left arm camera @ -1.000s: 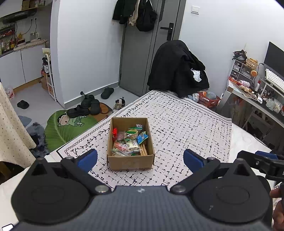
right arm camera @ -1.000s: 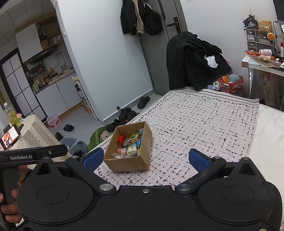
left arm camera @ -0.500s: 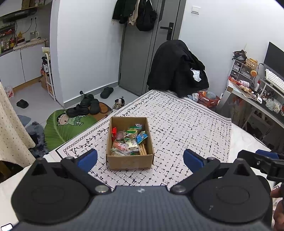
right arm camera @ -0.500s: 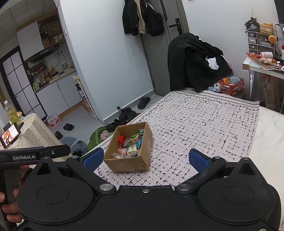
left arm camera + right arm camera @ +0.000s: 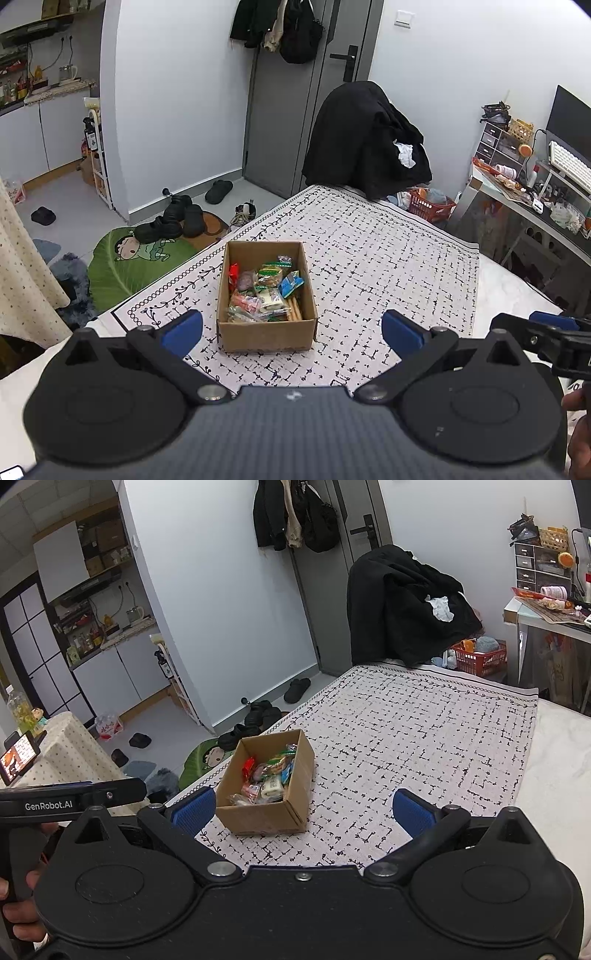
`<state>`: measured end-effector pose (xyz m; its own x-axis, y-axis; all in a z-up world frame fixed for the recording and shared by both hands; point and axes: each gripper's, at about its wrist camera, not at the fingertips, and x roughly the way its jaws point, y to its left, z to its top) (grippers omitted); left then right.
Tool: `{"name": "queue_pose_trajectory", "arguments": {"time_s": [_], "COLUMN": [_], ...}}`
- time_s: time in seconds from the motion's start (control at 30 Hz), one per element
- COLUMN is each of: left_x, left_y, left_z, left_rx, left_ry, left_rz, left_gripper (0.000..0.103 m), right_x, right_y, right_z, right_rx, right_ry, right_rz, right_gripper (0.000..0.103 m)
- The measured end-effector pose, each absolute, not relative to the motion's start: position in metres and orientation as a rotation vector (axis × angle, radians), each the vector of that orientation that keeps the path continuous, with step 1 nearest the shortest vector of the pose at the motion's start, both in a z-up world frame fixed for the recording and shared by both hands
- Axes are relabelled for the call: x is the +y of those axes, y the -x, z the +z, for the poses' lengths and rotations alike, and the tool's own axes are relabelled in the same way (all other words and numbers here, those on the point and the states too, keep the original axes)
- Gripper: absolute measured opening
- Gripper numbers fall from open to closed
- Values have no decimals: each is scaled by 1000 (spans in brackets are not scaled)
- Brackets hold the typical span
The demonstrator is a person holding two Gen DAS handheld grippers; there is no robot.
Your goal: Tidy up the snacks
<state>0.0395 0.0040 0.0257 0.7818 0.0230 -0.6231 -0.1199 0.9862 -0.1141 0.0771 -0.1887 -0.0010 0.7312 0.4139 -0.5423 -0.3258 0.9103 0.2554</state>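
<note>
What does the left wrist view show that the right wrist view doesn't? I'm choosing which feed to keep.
Only the left wrist view shows the monitor and keyboard on the desk. Only the right wrist view shows the phone with a lit screen on the dotted cloth. Both show the open snack box on the patterned mat, the black coat, and both grippers open: left, right.

One cardboard box (image 5: 266,334) of about ten snack packets (image 5: 264,291) sits just ahead of two gaping grippers, on one patterned cloth (image 5: 388,258).

Brown box (image 5: 266,334) on black-and-white patterned cloth (image 5: 388,258).
</note>
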Motion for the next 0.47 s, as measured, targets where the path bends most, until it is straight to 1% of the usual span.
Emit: {"name": "queue_pose_trajectory", "arguments": {"time_s": [0.33, 0.47], "left_x": [11, 24], "left_y": [-39, -28], "left_z": [27, 53], "left_rx": [662, 607], "left_ry": [157, 164], "left_rz": [77, 66], "left_gripper": [103, 103], "right_x": [-185, -181], "right_y": [-80, -86], "right_z": [-5, -9], "right_rx": [647, 663], "right_ry": [-141, -136], "right_rz": [411, 413], "right_gripper": [103, 103]}}
